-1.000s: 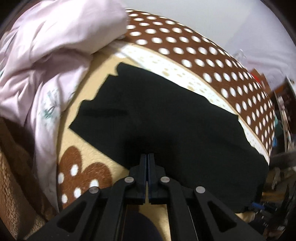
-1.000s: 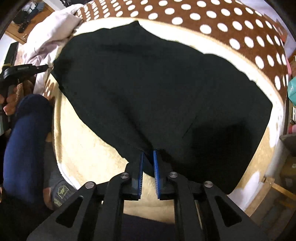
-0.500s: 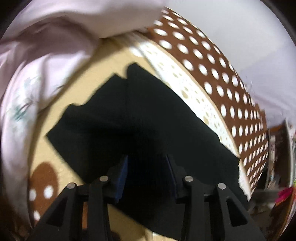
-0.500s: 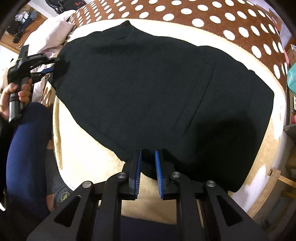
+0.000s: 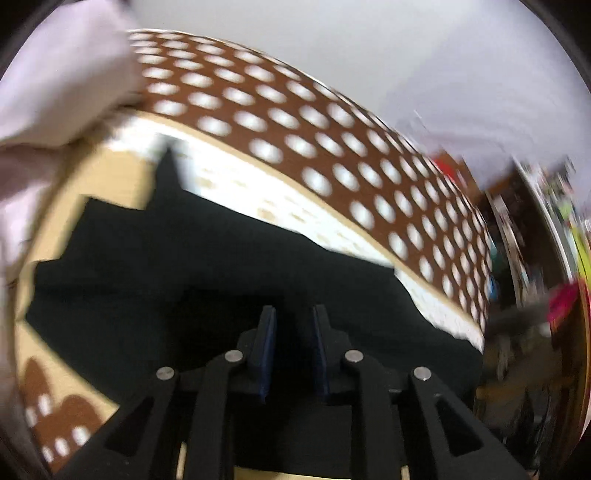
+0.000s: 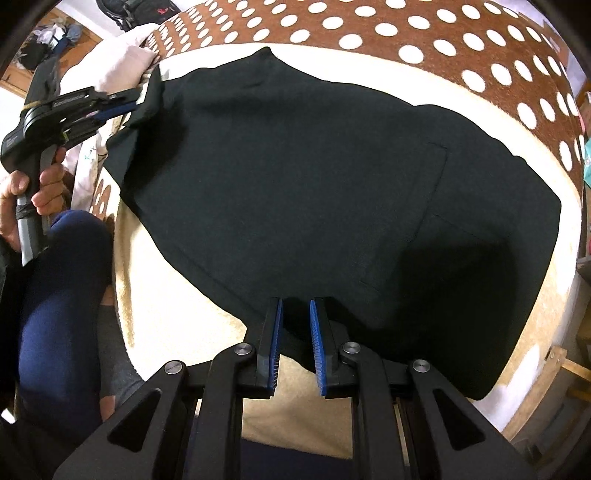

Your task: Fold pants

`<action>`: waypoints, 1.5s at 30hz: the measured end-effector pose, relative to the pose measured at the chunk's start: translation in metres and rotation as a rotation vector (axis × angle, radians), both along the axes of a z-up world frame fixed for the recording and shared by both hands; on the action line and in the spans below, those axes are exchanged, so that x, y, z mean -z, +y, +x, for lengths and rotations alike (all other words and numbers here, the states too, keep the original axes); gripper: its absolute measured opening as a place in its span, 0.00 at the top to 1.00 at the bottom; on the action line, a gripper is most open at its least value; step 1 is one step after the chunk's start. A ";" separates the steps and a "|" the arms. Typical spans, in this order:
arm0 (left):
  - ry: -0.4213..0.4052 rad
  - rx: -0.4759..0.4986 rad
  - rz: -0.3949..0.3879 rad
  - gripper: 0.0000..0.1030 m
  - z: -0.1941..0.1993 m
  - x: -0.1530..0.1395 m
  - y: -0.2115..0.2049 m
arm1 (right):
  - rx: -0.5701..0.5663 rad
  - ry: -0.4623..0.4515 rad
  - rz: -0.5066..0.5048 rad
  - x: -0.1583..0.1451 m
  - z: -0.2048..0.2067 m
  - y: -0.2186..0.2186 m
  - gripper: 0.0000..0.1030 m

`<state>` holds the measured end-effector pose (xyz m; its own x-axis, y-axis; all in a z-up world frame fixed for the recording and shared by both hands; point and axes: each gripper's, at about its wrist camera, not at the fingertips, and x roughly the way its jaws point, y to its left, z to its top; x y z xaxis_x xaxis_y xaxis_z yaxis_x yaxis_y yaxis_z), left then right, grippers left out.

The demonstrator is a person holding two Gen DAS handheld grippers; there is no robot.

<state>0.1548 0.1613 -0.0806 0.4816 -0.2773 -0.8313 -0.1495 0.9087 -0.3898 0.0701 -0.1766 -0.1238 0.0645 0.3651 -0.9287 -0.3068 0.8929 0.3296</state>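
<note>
Nearest you, your right hand-held gripper (image 6: 295, 332) sits at the near edge of the bed (image 6: 177, 317), pinching the near hem of the black pants (image 6: 314, 184) between its blue pads. The cloth passes between the jaws, which stand only a narrow gap apart, so I judge this is your anchor: it pins 1 end of the garment while the other hand works.

The pants lie spread flat across the cream middle of the bed, reaching from that near edge toward the brown dotted border (image 6: 406, 33) at the far side. A pocket seam shows on their right part.

Your left hand-held gripper (image 6: 147, 90) is at the pants' left end, toward the bed's far left corner, and a lifted flap of black cloth lies at its tips. Its jaws are closing, with a clear gap between the pads in its own view. That view is blurred and black cloth fills the gap, so you cannot tell whether the pads bite the fabric or only hang over it.

Beyond, a pale pink quilt (image 5: 55, 85) is bunched at the far left corner. The right rim of both views dissolves into clutter too smeared to name, and the pants' right end falls into shadow.
</note>
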 end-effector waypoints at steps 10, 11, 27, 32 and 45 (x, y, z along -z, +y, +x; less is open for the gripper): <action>0.115 -0.269 -0.043 0.59 -0.023 0.031 0.083 | 0.004 0.008 0.015 0.006 0.003 -0.001 0.85; 0.118 -0.257 -0.085 0.57 -0.019 0.034 0.080 | 0.005 0.009 0.016 0.006 0.003 -0.002 0.85; 0.166 -0.327 -0.140 0.96 0.018 0.059 0.065 | 0.005 0.012 0.006 0.005 0.004 -0.002 0.85; 0.108 -0.324 0.004 0.96 0.000 0.023 0.074 | 0.011 0.008 -0.001 0.002 0.003 -0.001 0.85; 0.265 -0.360 0.127 0.96 -0.024 0.046 0.120 | -0.144 -0.050 -0.186 0.004 -0.014 0.026 0.61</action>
